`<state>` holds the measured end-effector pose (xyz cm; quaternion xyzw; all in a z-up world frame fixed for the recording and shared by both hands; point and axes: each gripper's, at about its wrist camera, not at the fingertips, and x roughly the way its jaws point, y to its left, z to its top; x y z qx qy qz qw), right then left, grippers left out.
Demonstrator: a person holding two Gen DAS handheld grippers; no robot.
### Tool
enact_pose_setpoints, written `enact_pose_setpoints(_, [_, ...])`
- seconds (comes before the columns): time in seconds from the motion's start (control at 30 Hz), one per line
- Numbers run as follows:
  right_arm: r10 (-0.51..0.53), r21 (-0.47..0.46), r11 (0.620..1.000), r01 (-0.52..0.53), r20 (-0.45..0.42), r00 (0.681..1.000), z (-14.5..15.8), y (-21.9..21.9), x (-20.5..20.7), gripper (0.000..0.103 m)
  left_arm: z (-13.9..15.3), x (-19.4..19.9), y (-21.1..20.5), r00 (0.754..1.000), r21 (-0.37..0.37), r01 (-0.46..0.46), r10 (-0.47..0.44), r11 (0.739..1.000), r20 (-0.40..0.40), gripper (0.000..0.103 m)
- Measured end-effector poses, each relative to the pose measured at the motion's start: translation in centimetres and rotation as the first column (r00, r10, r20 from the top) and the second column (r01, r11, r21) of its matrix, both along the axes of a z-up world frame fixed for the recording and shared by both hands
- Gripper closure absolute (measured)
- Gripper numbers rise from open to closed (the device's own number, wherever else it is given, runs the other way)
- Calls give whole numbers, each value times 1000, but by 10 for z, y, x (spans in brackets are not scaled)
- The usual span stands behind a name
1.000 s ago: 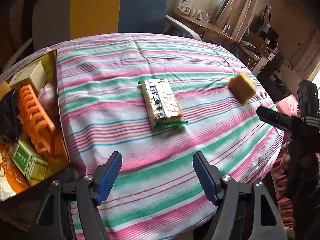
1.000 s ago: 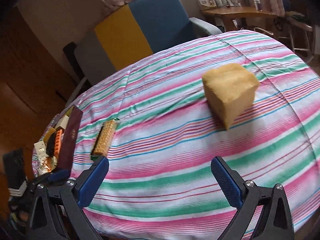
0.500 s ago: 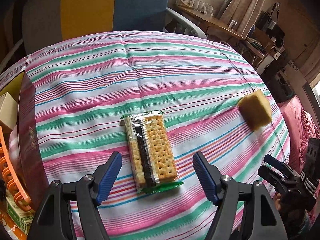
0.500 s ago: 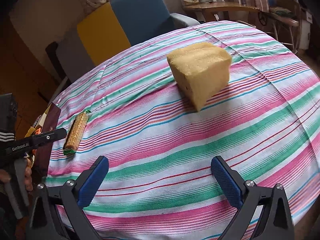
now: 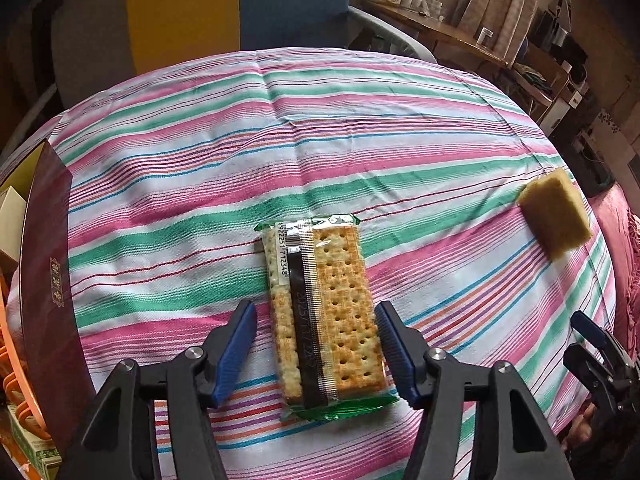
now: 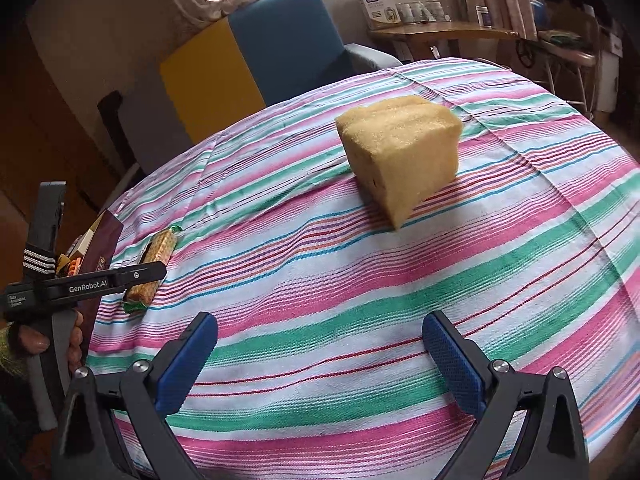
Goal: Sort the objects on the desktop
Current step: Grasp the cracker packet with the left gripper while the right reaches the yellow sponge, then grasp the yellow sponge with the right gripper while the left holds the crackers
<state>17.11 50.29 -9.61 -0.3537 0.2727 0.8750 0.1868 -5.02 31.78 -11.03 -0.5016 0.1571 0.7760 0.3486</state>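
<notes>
The left gripper [image 5: 316, 344] straddles the crackers [image 5: 324, 312] with jaws released, seemingly not touching. The right gripper [image 6: 320, 356] gapes before the sponge [image 6: 400, 152] on the striped surface [image 6: 360, 288]. The box [image 5: 44, 280] at left holds an orange rack [image 5: 16, 384] and cartons.

Cracker pack [image 5: 326, 312]: clear wrapper with green crimped ends, a black seam strip and a white barcode label; square dotted crackers show through; lying flat on the striped desk [image 5: 320, 152], its long axis running away from the left camera.
Sponge [image 6: 400, 152]: yellow, porous block with rough, uneven faces, resting on the cloth near the desk's right edge, well apart from the cracker pack.
</notes>
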Motion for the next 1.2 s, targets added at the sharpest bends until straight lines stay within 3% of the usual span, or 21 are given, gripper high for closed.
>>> enact_pose_setpoints(0.1, [-12, -12, 1000, 12, 1, 1000, 2, 4, 0, 1, 1, 3, -9, 1000, 17, 1, -1, 1000, -3, 52])
enact_pose_setpoints(0.23, [-82, 20, 996, 82, -11, 997, 15, 23, 3, 4, 3, 11, -24, 1000, 35, 9, -9, 999, 4, 52])
enact_pose_setpoints(0.4, [-182, 47, 982, 184, -52, 982, 30, 63, 0, 0, 4, 27, -39, 1000, 44, 21, -21, 999, 1, 52])
enact_pose_setpoints(0.73, [-140, 10, 990, 140, 0, 990, 29, 107, -56, 0, 4, 38, -48, 1000, 55, 20, -20, 998, 6, 52])
enact_pose_setpoints(0.83, [-78, -29, 997, 78, -4, 997, 24, 97, -64, 0, 4, 39, -51, 1000, 62, 18, -19, 998, 11, 52])
enact_pose_setpoints(1.0, [23, -8, 1000, -23, -23, 999, 29, 52, -59, 1, 6, 46, -59, 1000, 78, 18, -20, 997, 24, 52])
enact_pose_setpoints(1.2, [26, 59, 998, -26, -2, 1000, 31, 18, -41, 20, 8, 57, -74, 998, 99, 13, -19, 995, 52, 52])
